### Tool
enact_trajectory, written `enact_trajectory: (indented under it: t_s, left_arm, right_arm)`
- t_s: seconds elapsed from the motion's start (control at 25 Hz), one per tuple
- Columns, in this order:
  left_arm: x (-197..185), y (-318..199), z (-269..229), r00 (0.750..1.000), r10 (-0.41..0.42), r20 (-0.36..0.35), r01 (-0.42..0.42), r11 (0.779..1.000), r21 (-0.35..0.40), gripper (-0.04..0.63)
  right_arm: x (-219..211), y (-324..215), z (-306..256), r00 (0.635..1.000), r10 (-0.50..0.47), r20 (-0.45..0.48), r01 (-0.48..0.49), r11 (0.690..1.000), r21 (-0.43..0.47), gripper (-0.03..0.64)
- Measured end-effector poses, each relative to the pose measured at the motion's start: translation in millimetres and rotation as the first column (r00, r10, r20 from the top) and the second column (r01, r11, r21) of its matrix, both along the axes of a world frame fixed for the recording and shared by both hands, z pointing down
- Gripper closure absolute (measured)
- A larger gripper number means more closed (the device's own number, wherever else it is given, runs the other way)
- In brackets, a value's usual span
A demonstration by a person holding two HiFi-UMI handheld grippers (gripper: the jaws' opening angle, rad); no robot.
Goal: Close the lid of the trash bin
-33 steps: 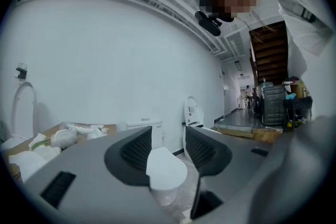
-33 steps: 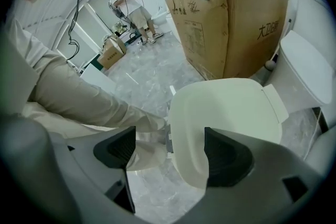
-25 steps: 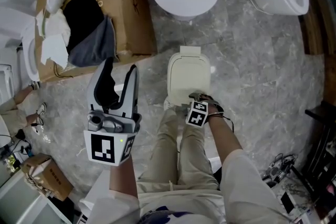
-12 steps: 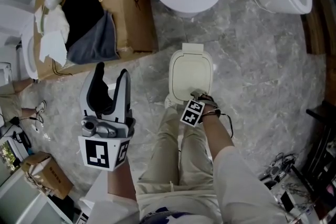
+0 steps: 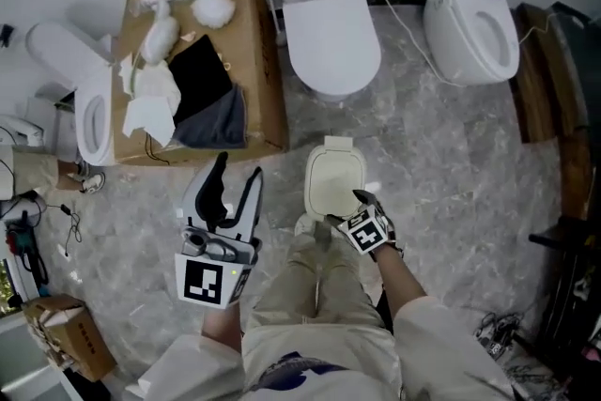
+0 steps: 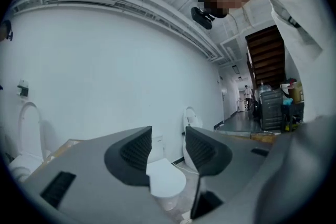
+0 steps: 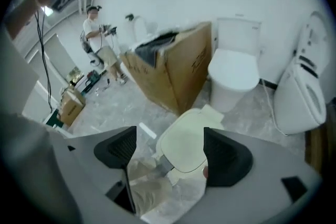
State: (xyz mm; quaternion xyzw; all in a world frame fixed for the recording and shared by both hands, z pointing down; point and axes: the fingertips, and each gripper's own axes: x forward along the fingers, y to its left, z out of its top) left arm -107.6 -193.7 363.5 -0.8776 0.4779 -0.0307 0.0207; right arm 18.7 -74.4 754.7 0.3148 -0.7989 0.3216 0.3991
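The cream trash bin stands on the floor in front of the person's legs, with its lid down flat. My right gripper hangs over the bin's near edge and points steeply down at it. In the right gripper view its jaws are opening, with the lid seen well below the gap and nothing between the pads. My left gripper is held level to the left of the bin, open and empty. In the left gripper view its jaws frame a distant white toilet.
An open cardboard box with packing scraps stands at the back left. A white toilet is right behind the bin; others stand at the right and far left. Wooden boards line the right side. Another person stands far off.
The head view has pulled up and back. Both grippers have risen; the right one has lifted away from the lid's front edge and turned.
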Motion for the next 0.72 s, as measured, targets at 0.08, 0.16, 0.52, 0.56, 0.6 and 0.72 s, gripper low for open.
enact_trajectory:
  t_s: [0.08,0.16,0.52,0.56,0.6,0.72]
  left_arm:
    - [4,18,-34,1.000,0.013,-0.009,-0.013,1.000,0.015,0.416]
    - [4,35,-66,0.999,0.019,-0.039,-0.018,0.999,0.030,0.416]
    - [4,95,-151,0.974,0.044,-0.224,-0.012,0.989,0.145,0.417]
    - [6,97,-153,0.972,0.051,-0.228,-0.017,0.988,0.152,0.418]
    - [7,100,-155,0.972,0.054,-0.230,-0.017,0.987,0.162,0.426]
    - [8,103,-160,0.972,0.047,-0.229,-0.003,0.982,0.191,0.584]
  right_arm:
    - [26,-22,-81,0.993,0.117,0.031,-0.120,0.981,0.151,0.216]
    - [51,-41,-169,0.970,0.227,0.087,-0.243,0.917,0.317,0.222]
    - [93,-6,-464,0.836,0.337,0.432,-0.542,0.388,0.745,0.436]
    - [92,0,-479,0.833,0.331,0.444,-0.544,0.340,0.767,0.506]
    - [92,6,-492,0.829,0.327,0.453,-0.545,0.296,0.784,0.560]
    - [87,15,-516,0.840,0.313,0.443,-0.517,0.212,0.829,0.607]
